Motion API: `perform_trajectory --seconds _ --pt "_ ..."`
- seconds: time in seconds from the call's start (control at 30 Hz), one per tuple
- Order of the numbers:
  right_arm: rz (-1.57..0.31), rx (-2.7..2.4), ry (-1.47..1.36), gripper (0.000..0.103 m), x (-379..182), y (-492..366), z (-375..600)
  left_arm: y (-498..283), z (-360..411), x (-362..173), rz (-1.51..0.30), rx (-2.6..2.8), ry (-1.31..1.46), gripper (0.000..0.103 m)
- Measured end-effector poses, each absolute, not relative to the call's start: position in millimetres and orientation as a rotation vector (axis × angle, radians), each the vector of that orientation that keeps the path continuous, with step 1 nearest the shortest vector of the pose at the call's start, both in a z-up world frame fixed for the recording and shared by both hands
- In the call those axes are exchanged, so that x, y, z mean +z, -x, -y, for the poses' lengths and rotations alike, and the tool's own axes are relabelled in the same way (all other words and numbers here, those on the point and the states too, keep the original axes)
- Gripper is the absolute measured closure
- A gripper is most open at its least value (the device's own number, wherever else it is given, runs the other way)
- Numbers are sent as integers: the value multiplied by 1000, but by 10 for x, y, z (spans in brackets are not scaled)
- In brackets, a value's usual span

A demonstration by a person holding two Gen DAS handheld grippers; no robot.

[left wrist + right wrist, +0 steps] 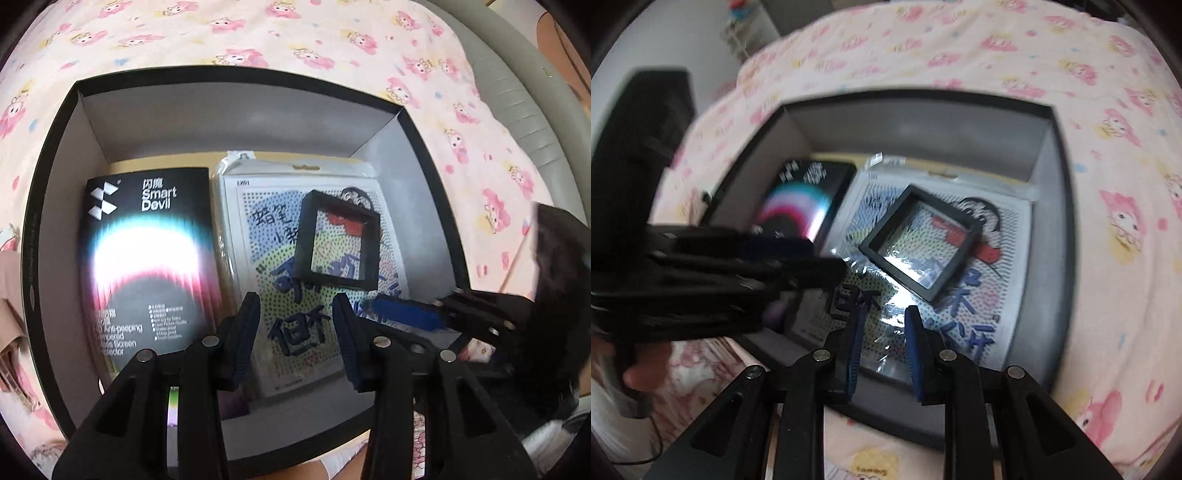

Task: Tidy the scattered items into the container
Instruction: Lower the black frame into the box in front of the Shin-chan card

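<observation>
Grippers empty above the box (55,155): left gripper (295,317) part-open, right gripper (884,332) nearly closed; lift clear without snagging the frame (338,243).

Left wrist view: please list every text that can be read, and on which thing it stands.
"闪魔 Smart Devil": black package, top.
"Anti-peeping Tempered Glass Screen": same package, lower left, partly cut.
Small bullet list beside it: too blurred.
Large blue characters on the bead-art pack: partly covered, unclear.
</observation>
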State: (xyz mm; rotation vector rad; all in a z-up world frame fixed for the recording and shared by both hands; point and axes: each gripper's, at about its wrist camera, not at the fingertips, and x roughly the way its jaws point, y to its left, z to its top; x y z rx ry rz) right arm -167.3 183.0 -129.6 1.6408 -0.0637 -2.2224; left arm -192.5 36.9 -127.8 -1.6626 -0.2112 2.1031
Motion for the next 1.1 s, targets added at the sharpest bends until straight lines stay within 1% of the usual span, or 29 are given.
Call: perform_trajectory --seconds 0.07,0.1,0.17,0.27,0.4,0.5,0.63,0.7,0.83,0.93,1.0,1.1 --pt "95 -2192 -1683 84 -1366 1808 -1851 1961 -401 -1303 213 2079 1665 62" --pt "117 -2190 -1702 84 -1393 1877 -1867 1986 -407 -1316 216 2078 1672 66" --pt "114 -2212 -1710 84 -1422 1972 -1857 2082 -434 -1337 217 2091 1683 66" --pt "158 -2244 -1698 84 -1447 2110 -1881 2190 -426 -1387 243 2106 1682 66" --pt "222 -2335 -1605 84 -1267 2208 -2019 2275 -477 -1414 252 2123 1680 66" --pt "269 -2367 -1538 84 -1175 2163 -2132 2341 -562 -1430 216 2130 1683 66" --pt "328 -2317 -1570 84 -1279 2187 -2213 2485 -671 -1503 162 2120 1695 67" --pt "341 -2308 -1580 84 -1301 2244 -2165 2576 -681 -1496 150 2140 1691 69" --pt "335 -2316 -1581 84 -1312 2230 -2098 2643 -585 -1450 233 2161 1687 69" --pt "318 -2336 -1566 84 -1260 2104 -2140 2493 -495 -1369 267 2174 1653 69" --pt "282 -2336 -1575 84 -1282 2033 -2128 2378 -481 -1379 243 2155 1663 69" --pt "211 -2330 -1607 84 -1347 1999 -2041 2338 -640 -1464 149 2136 1682 71"
